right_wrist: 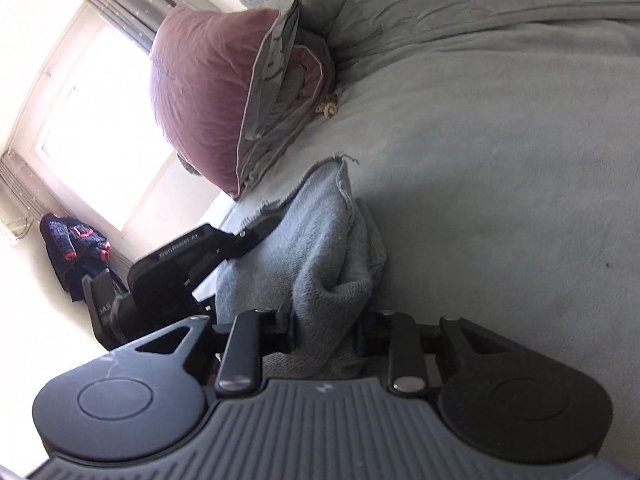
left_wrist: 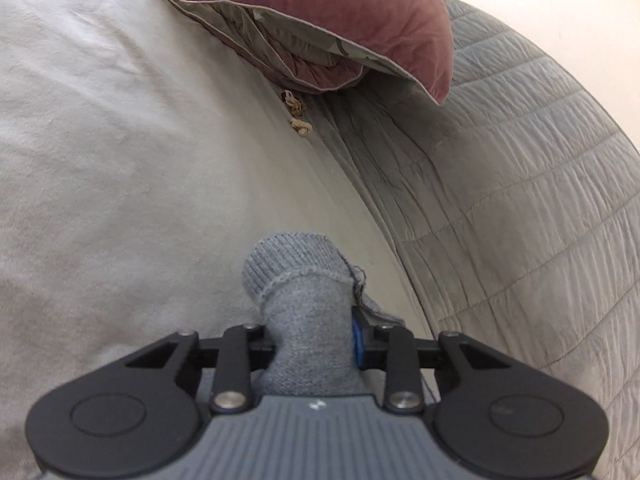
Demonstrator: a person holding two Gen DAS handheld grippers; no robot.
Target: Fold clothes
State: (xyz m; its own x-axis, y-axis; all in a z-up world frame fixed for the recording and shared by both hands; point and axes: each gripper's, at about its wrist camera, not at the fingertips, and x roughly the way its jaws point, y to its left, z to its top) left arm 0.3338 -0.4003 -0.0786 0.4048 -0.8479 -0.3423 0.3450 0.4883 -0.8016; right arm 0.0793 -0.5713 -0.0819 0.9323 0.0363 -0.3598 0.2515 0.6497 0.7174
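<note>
- The grey knitted garment [left_wrist: 308, 320] lies bunched on the pale bedsheet [left_wrist: 120, 160], near a dusty-pink velvet cushion [left_wrist: 340, 12].
- The left gripper [left_wrist: 314, 350] has its jaws narrowed onto a fold of the knit, pinching it.
- The right gripper [right_wrist: 326, 334] likewise clamps a gathered edge of that garment; its view is rolled sideways.
- Both tools point slightly downward over the bed, the left one visible beside the cloth in the right view.
- The fold would likely go best if both grips rise evenly, keep the cloth taut between them, and lay it flat without dragging the sheet.
</note>
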